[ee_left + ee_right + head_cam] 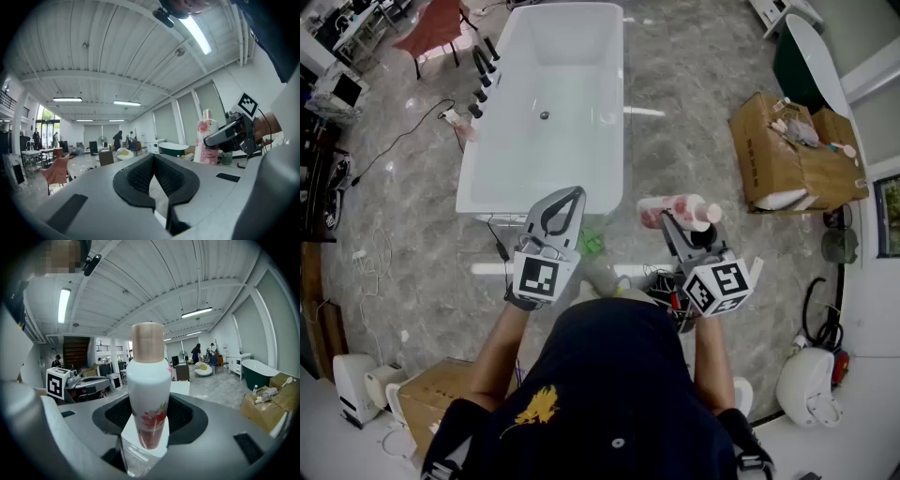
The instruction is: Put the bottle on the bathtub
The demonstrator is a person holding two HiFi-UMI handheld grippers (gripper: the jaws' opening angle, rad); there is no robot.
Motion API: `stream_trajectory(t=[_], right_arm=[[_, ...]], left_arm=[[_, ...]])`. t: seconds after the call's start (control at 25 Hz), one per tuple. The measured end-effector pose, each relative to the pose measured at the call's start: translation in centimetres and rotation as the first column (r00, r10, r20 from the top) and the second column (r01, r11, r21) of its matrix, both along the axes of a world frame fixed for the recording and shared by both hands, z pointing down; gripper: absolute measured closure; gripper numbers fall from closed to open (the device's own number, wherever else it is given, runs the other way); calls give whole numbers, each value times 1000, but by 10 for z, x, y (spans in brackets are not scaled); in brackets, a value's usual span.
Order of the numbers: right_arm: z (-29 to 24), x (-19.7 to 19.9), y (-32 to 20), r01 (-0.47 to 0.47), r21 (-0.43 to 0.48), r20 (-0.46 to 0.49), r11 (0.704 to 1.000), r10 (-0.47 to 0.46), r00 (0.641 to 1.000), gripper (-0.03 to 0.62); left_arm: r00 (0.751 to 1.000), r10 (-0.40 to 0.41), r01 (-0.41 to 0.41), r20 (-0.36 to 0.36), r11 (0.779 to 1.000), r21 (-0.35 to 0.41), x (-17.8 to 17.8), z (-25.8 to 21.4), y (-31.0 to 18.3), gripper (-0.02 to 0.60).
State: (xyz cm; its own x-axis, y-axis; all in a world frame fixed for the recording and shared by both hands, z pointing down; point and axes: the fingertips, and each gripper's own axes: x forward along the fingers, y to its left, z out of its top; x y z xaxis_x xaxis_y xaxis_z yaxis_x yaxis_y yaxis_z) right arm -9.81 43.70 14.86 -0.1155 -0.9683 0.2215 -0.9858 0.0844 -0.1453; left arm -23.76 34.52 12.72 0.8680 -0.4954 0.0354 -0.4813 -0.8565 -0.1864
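— Right hand-held gripper (675, 217): what does it hold?
— Its two jaws are clamped on one white flower-printed bottle with a tan cap (680, 210), up in the air, near and right of the white rectangular bathtub (473, 178), apart from it.
— And the left hand-held gripper (572, 194)?
— Jaw tips together, nothing between them.
— How many tubs?
— Two: the white one, plus a dark green bathtub (797, 66) far right.
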Motion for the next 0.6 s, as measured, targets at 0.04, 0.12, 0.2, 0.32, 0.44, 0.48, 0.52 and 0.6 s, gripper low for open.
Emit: stream_trajectory(t=[0.04,0.12,0.2,0.32,0.44,0.48,0.52,0.6], right_arm=[[1,1,-2,14,0,-3,1000,-14,1000,376],[3,5,-6,37,-4,-9,999,-37,999,376],[4,13,-5,46,-11,-22,999,-46,999,376],[5,30,1,38,-23,-43,999,-39,998,378],[11,50,7,30,-42,-43,999,-31,999,378],[13,56,9,27,-50,-39,998,-29,999,376],[16,63,11,24,-55,-29,998,-26,999,376],[19,75,15,14,-53,2,998,-14,1000,376]], left_arm=[[1000,-2,2,13,1000,-5,3,4,2,563],[999,-7,8,34,1000,-13,11,9,6,563],[999,-15,16,42,1000,-14,19,10,7,563],[998,-25,27,59,999,-23,29,14,6,563],[996,-34,36,84,999,-21,40,21,6,563],[995,-35,37,95,999,-19,45,24,6,563],[994,-38,40,99,999,-19,49,26,6,563],[994,-44,46,97,999,-19,59,28,9,563]])
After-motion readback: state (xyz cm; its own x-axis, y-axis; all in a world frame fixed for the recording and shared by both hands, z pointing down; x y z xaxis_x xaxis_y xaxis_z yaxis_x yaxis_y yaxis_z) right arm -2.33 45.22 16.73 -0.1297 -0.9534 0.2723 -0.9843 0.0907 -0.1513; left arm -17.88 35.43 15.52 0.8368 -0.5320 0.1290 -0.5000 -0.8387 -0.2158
